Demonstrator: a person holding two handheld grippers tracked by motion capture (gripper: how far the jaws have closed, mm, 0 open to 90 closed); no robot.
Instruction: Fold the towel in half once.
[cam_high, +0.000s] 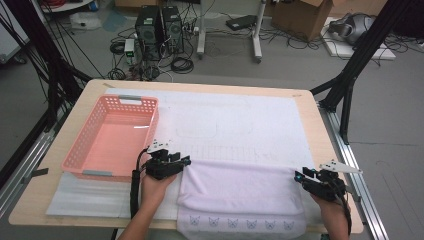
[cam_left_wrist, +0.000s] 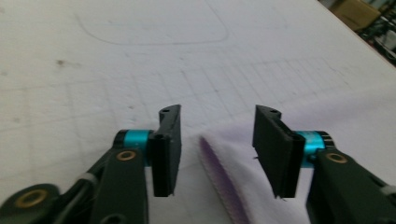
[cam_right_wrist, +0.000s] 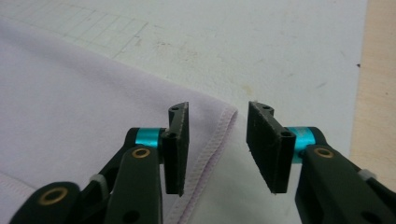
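A soft cloth (cam_high: 240, 192) lies flat at the near edge of the table (cam_high: 320, 125). It is pale purple, almost white, and it looks smooth. It is folded, with a row of little butterfly shapes printed along its near edge. It rests on a white mat (cam_high: 235, 120) with thin grid lines and a rounded outline drawn on it.

The left gripper (cam_high: 176, 161) sits at the cloth's far left corner. In the left gripper view its two flat black jaws stand apart, and the folded corner of the cloth (cam_left_wrist: 224, 172) pokes up between them. The fold shows a darker purple stitched edge. The pads do not press on it.

The right gripper (cam_high: 303, 176) sits at the cloth's far right corner. In the right gripper view its jaws also stand apart. The stitched hem of the cloth (cam_right_wrist: 93, 107) runs between them, rounded at the corner, and neither pad squeezes it.

A pink plastic basket (cam_high: 75, 150) full of small holes sits on the left side of the table, just beside the left gripper. It is a long box shape with grey handles.
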